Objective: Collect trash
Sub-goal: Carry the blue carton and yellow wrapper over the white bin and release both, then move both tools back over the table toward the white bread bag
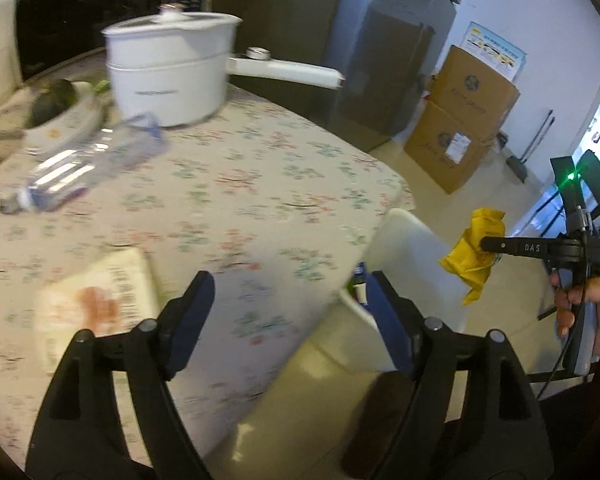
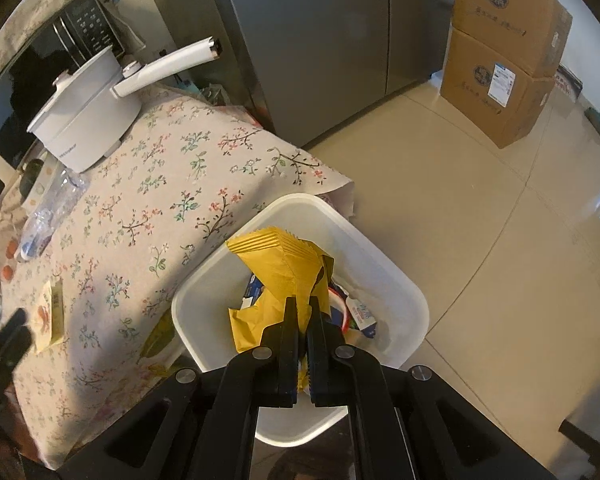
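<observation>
My right gripper [image 2: 300,305] is shut on a crumpled yellow wrapper [image 2: 284,272] and holds it over a white bin [image 2: 404,280] that stands on the floor at the table's corner. Other wrappers [image 2: 360,316] lie inside the bin. In the left wrist view the same yellow wrapper [image 1: 470,248] hangs from the right gripper [image 1: 486,243] above the bin [image 1: 404,240]. My left gripper [image 1: 290,304] is open and empty over the table's edge. A small printed carton [image 1: 96,304] lies on the floral cloth just left of it. An empty clear plastic bottle [image 1: 88,164] lies further back.
A white pot [image 1: 168,76] with a long handle stands at the back of the table, with a bowl [image 1: 60,116] to its left. Two stacked cardboard boxes [image 2: 508,60] and a steel fridge [image 2: 320,40] stand beyond the tiled floor [image 2: 480,208].
</observation>
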Tool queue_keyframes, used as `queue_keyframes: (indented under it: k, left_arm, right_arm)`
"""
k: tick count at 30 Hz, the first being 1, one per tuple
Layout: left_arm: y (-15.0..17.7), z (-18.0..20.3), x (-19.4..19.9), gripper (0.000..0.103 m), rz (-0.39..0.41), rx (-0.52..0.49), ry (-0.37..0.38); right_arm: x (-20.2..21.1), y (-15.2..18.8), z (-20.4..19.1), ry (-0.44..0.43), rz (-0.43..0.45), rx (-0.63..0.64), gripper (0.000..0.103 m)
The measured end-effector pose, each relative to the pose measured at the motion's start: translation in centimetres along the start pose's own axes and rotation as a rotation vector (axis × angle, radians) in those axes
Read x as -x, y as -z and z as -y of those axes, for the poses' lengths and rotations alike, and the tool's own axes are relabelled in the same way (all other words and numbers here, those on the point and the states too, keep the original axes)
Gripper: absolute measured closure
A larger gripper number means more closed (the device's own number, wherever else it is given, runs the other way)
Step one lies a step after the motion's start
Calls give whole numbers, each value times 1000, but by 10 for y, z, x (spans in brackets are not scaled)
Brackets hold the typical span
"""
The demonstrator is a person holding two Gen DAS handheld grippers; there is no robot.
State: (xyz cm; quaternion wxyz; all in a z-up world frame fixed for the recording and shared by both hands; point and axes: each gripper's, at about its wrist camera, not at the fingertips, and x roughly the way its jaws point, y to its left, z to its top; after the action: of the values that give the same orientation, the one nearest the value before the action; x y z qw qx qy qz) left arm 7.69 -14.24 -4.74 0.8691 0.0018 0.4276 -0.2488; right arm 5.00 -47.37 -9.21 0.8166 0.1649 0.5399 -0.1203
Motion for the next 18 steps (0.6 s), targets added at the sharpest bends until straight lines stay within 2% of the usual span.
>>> queue_keyframes:
  k: [7, 9, 12, 13, 14, 18]
  left_arm:
    - [3, -45, 29, 20, -16, 0, -87]
    - [5, -57, 37, 17, -23, 5, -108]
    - [11, -80, 48, 10, -17, 34, -136]
    - [14, -88, 51, 9, -12, 47, -144]
    - [16, -95, 54, 9, -9, 57, -150]
    - [19, -125, 64, 8, -19, 100, -172]
  right_arm:
    - [-13, -4, -15, 42, -21, 21, 98]
    - [-15, -5, -21, 55, -21, 35, 93]
    - [-18, -7, -29, 61, -24, 40, 65]
    - [-16, -7, -33, 60, -15, 35, 47]
    - [-14, -8, -37, 53, -3, 32, 38]
    - [-3, -14, -63, 14, 37, 45, 37]
